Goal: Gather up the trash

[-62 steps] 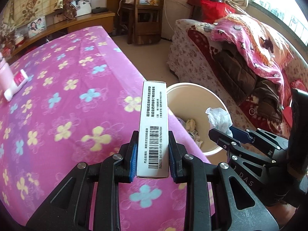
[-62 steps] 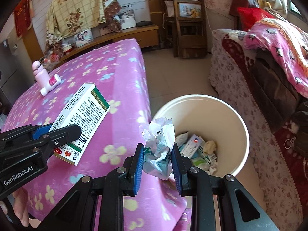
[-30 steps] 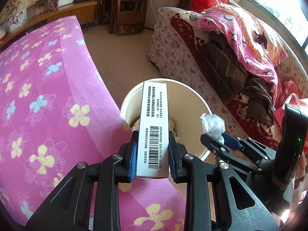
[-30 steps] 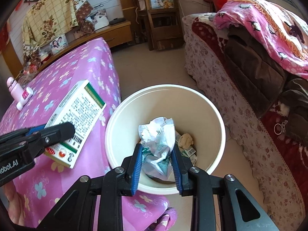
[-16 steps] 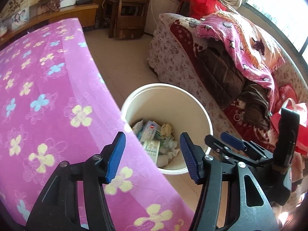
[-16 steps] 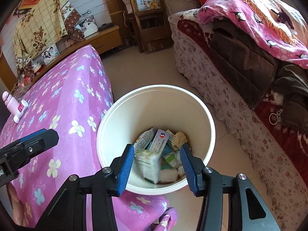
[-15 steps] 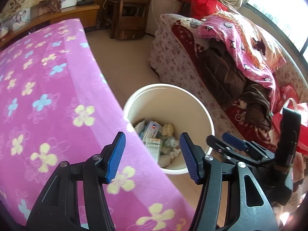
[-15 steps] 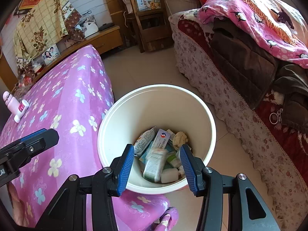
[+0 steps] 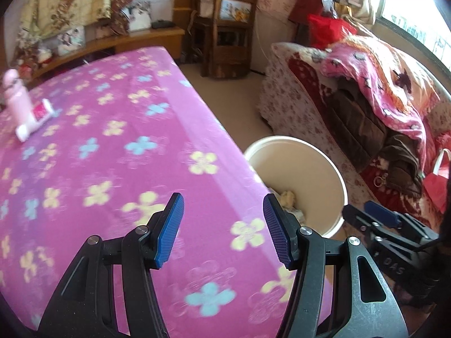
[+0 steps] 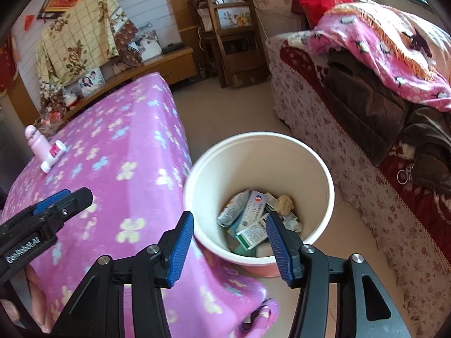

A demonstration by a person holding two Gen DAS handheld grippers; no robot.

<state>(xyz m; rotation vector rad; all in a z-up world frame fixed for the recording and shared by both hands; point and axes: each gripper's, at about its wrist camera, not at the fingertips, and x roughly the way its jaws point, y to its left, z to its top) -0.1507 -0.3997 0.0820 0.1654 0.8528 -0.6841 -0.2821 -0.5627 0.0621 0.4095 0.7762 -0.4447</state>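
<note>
Drop step done: boxes and wrappers in bin. Left gripper, right gripper: released, empty, right's jaws just widened. Next, likely: tube on bedspread.

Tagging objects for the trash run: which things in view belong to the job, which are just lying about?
Job: white bin, boxes and wrappers inside it, left gripper, right gripper, both open and empty.
Lying about: pink bottle, tube, sofa blanket, wooden chair.

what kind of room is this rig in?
Likely a lived-in home living room or bedroom: a floral pink cloth over a table or bed, a sofa heaped with blankets, and a family photo on a wooden shelf.
</note>
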